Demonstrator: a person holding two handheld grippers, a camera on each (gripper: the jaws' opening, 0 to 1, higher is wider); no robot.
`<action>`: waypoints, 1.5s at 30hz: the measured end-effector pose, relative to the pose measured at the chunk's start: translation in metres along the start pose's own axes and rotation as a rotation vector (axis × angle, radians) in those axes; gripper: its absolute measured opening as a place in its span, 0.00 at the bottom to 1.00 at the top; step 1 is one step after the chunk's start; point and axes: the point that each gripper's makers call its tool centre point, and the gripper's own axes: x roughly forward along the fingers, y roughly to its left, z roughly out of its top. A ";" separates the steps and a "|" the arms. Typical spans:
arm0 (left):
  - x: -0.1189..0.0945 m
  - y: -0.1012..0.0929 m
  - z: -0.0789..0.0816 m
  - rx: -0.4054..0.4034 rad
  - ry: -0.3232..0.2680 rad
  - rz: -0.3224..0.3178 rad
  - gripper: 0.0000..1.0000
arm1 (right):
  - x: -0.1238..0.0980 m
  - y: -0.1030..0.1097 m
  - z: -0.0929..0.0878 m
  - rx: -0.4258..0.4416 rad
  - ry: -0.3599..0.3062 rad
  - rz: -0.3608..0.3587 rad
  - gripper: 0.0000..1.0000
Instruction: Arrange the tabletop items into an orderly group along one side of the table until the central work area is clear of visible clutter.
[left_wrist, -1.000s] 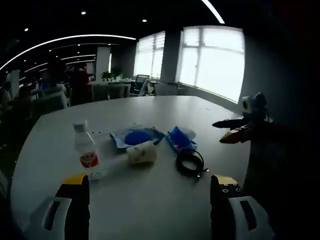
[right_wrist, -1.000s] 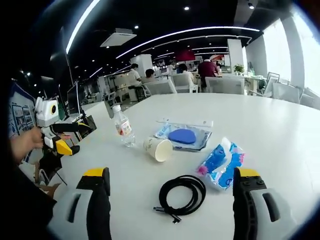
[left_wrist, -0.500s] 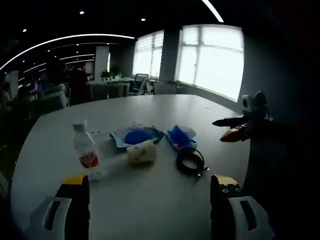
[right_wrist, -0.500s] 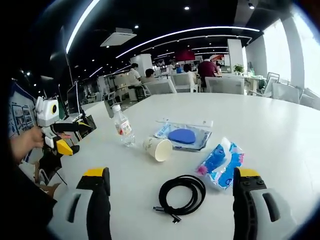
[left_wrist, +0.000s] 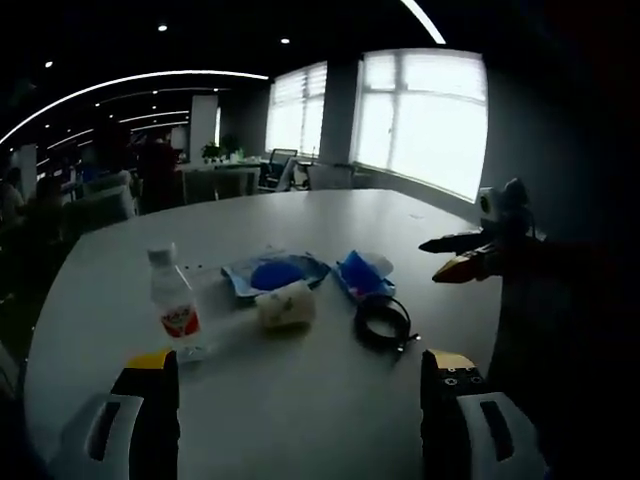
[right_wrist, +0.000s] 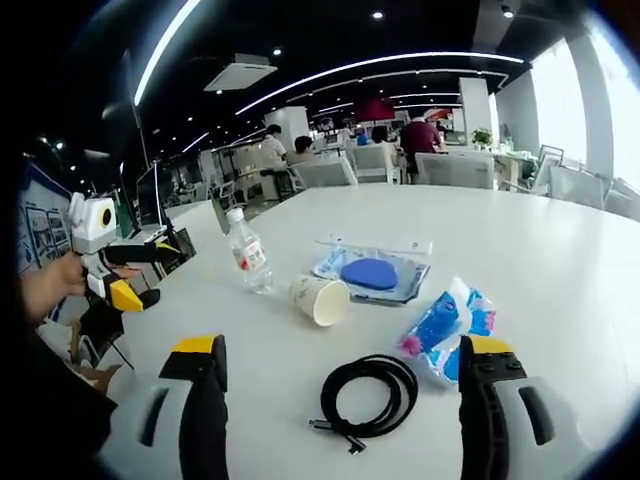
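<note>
Both tools, left tool (left_wrist: 296, 395) and right tool (right_wrist: 340, 390), jaws wide apart, empty, above white counter (right_wrist: 560, 260); coiled black cable (right_wrist: 368, 395) between right jaws.

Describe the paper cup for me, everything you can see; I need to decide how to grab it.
The paper cup is pale, cream-white and plain as far as the pictures tell. It lies tipped on its side on the white table, its open mouth turned toward the right gripper view's camera. It sits between the water bottle and the clear packet holding a blue pad, close to the packet; contact cannot be judged. No gripper holds it.
</note>
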 end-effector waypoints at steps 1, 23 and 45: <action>0.000 0.000 -0.001 0.001 0.001 0.001 1.00 | 0.002 0.001 0.000 -0.003 0.001 0.002 0.89; -0.007 0.007 -0.002 0.003 -0.003 0.003 1.00 | 0.046 0.019 -0.003 -0.044 0.040 0.044 0.67; -0.006 0.013 -0.006 0.015 0.009 -0.001 1.00 | 0.092 0.033 -0.003 -0.104 0.050 0.094 0.37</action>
